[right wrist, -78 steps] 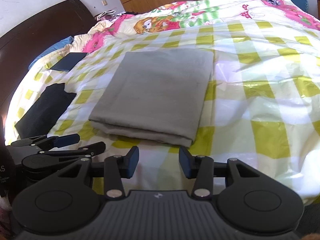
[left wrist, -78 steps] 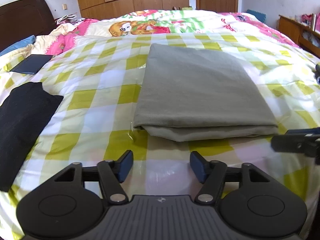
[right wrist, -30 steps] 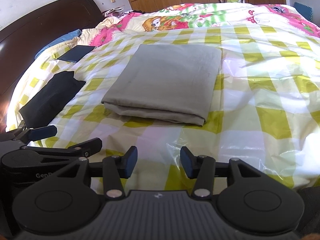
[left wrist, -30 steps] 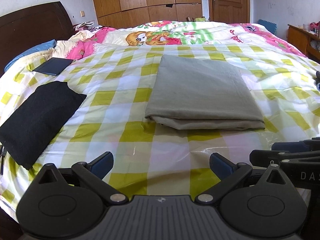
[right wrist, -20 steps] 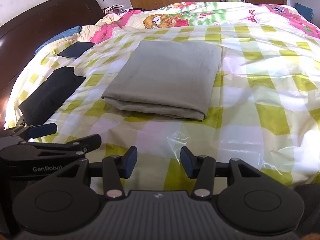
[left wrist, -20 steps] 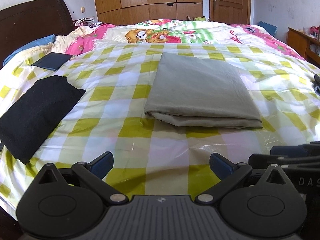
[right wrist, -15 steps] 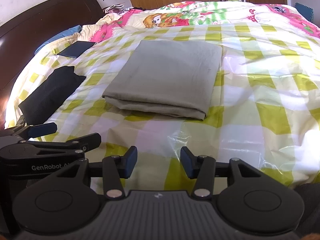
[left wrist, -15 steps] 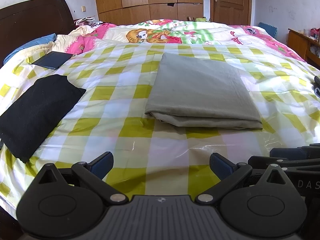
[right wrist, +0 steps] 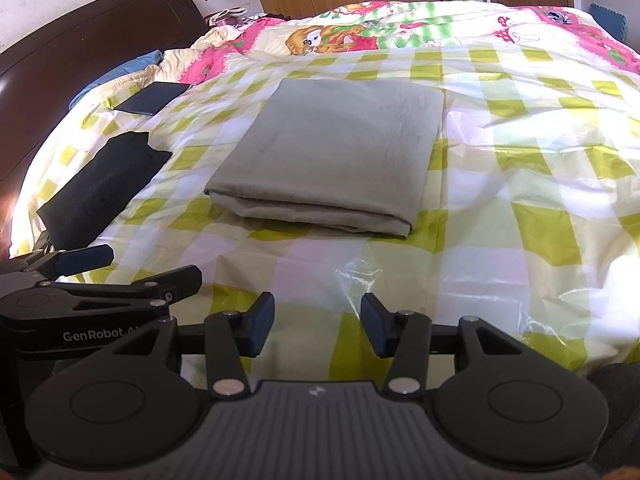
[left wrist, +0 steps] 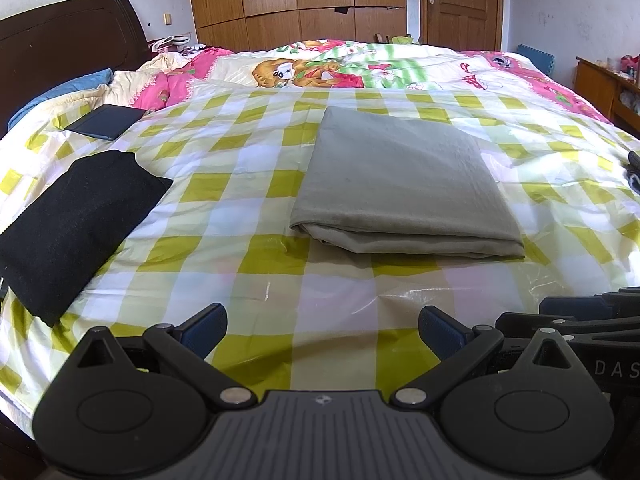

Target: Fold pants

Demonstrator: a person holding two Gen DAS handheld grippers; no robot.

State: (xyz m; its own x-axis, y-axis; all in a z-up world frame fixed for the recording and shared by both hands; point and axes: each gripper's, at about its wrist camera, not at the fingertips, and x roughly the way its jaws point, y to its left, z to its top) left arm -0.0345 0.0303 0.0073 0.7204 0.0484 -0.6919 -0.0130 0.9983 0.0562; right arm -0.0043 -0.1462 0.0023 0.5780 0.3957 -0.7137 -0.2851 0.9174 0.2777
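The grey pants [left wrist: 404,184] lie folded into a flat rectangle on the yellow-checked bedspread [left wrist: 248,184], also seen in the right wrist view [right wrist: 332,152]. My left gripper [left wrist: 322,330] is wide open and empty, held back from the pants' near edge. My right gripper [right wrist: 318,328] is open and empty, also short of the near edge. The left gripper shows at the left in the right wrist view [right wrist: 120,268]. The right gripper's body shows at the right edge of the left wrist view [left wrist: 592,320].
A folded black garment [left wrist: 72,220] lies left of the pants. A dark flat tablet [left wrist: 106,121] lies further back left. A dark headboard [left wrist: 60,52] stands at left, a wooden wardrobe [left wrist: 304,4] and door [left wrist: 460,4] behind, a wooden shelf [left wrist: 608,88] at right.
Both grippers have drawn back from the folded pants, which now sit farther away. The left gripper's jaws opened wider between 2.6 s ago and 1.0 s ago.
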